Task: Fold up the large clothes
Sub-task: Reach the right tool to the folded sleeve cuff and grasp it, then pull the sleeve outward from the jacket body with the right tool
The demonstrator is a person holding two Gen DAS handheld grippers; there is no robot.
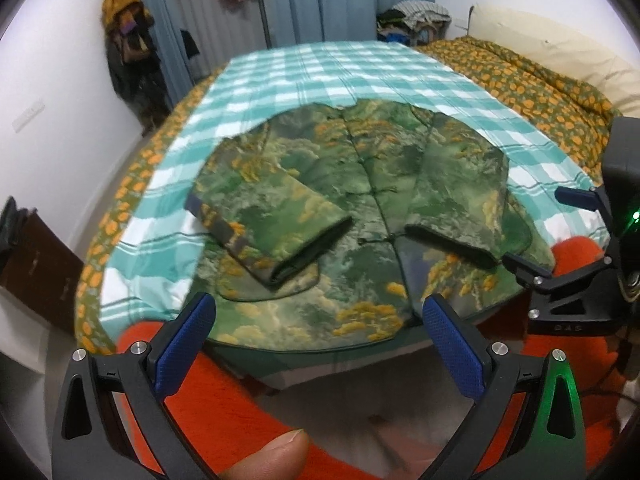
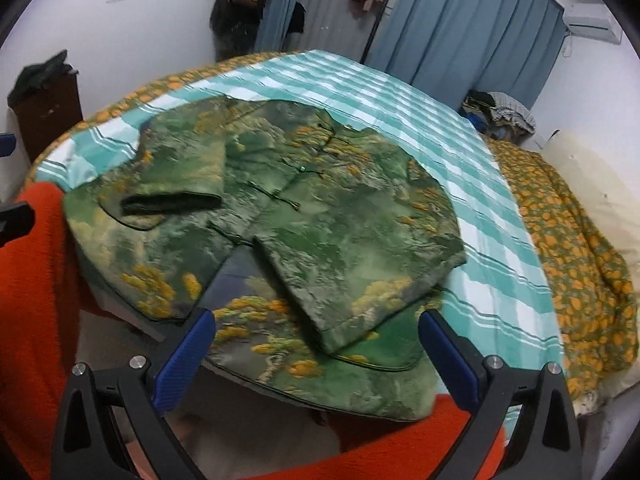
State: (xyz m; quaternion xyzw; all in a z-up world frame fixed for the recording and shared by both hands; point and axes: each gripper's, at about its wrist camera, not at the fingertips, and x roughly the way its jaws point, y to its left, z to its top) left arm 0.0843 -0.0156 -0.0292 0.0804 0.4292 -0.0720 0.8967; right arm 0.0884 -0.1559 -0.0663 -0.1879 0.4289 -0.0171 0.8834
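Observation:
A green jacket with yellow-orange patches (image 1: 360, 200) lies front-up on the teal checked bed sheet (image 1: 320, 72), both sleeves folded in across its front. Its hem hangs over the near bed edge. It also shows in the right wrist view (image 2: 320, 232). My left gripper (image 1: 320, 312) is open and empty, just short of the hem. My right gripper (image 2: 316, 328) is open and empty over the jacket's near right corner; it also shows at the right edge of the left wrist view (image 1: 560, 232).
An orange-flowered quilt (image 2: 580, 248) and a cream pillow (image 1: 540, 44) lie along the bed's right side. A dark wooden cabinet (image 2: 48, 112) stands at the left. Blue curtains (image 2: 460, 24) and a clothes pile (image 2: 500, 112) are beyond the bed. An orange garment (image 2: 32, 280) covers the person's body nearby.

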